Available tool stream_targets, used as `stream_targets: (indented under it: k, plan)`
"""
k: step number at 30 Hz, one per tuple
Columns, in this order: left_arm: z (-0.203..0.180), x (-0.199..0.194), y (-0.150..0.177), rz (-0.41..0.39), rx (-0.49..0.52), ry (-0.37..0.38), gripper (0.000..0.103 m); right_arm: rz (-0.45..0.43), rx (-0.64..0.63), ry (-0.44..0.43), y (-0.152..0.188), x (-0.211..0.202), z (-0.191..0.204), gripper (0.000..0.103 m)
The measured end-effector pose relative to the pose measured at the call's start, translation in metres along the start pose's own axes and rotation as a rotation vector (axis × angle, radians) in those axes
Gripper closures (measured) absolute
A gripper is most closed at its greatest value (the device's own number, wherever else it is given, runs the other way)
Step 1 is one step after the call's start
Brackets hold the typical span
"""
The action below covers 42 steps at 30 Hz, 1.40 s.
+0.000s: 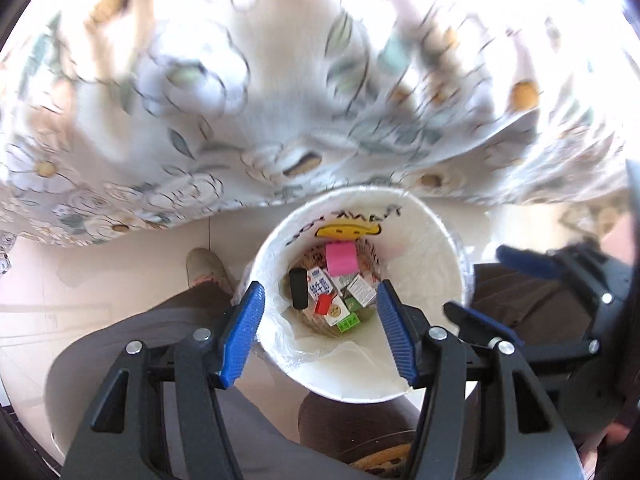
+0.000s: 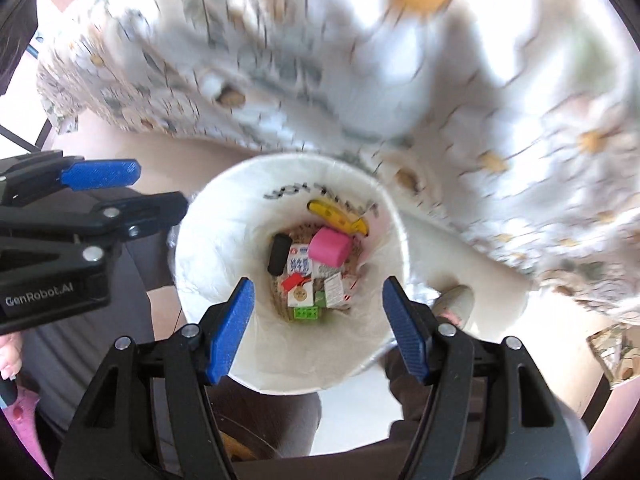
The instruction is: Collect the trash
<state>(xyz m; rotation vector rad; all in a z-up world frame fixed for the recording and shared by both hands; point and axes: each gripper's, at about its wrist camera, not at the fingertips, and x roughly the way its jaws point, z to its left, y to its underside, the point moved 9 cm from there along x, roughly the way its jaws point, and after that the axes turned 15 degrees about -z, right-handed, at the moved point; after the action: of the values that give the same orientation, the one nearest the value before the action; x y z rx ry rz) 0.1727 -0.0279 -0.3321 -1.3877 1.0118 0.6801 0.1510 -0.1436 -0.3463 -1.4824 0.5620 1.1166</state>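
Trash lies at the bottom of the white lined bin point(image 1: 424, 264), which stands on the floor beside a table draped in a floral cloth point(image 1: 168, 128). Visible contents: a pink block point(image 2: 329, 249), a black cylinder point(image 2: 279, 254), several small cartons point(image 1: 320, 284), a red piece point(image 1: 323, 303) and a green studded brick point(image 2: 306, 313).

Both grippers point steeply down over the bin mouth. The left gripper point(image 1: 320, 332) stands open with nothing between its blue pads; the right gripper point(image 2: 316, 326) is likewise open and empty. Judged from this, a drop is complete and the next item must be fetched.

Procedure for the step in hand:
- Keep the jaws apart while clearing the rim, so that the loose liner point(image 1: 316, 354) is not snagged.
- Move each gripper clear of the other; they hang near one another.
- Avoid the hanging cloth edge.

Legible markings: "GenRobot.AI" on the left gripper body point(image 2: 40, 290). One carton bears blue Chinese characters, too small to read with certainty. Dark lettering and a yellow figure point(image 1: 347, 231) show through the bin wall, reversed and unreadable.
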Motion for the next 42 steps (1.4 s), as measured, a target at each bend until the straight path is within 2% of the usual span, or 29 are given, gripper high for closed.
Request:
stream_targets:
  k: [4, 8, 11, 15, 19, 26, 30, 33, 42]
  plan:
    - [-0.004, -0.046, -0.015, -0.091, 0.032, 0.009, 0.037, -0.081, -0.032, 0.049, -0.019, -0.048, -0.008, 0.036]
    - [-0.007, -0.101, -0.032, -0.192, 0.059, 0.011, 0.033, -0.171, -0.033, 0.059, -0.035, -0.102, -0.006, 0.036]
    - [-0.011, -0.148, -0.041, -0.290, 0.102, -0.020, 0.024, -0.256, -0.043, 0.070, -0.045, -0.147, 0.003, 0.036]
    - [-0.021, -0.209, -0.043, -0.427, 0.161, -0.061, 0.015, -0.402, -0.072, 0.118, -0.050, -0.209, 0.018, 0.025]
    - [-0.029, -0.247, -0.036, -0.498, 0.189, -0.090, 0.012, -0.491, -0.072, 0.170, -0.045, -0.256, 0.031, 0.017]
    - [-0.031, -0.273, -0.021, -0.508, 0.193, -0.099, 0.009, -0.539, -0.018, 0.172, -0.031, -0.296, 0.046, 0.017]
    - [-0.037, -0.284, -0.021, -0.537, 0.190, -0.078, 0.009, -0.612, -0.040, 0.242, -0.032, -0.318, 0.052, 0.017]
    - [-0.045, -0.291, -0.020, -0.561, 0.210, -0.059, 0.009, -0.651, -0.051, 0.236, -0.032, -0.328, 0.060, 0.017]
    - [-0.062, -0.294, -0.017, -0.571, 0.257, -0.035, 0.009, -0.629, -0.052, 0.247, -0.031, -0.326, 0.062, 0.017]
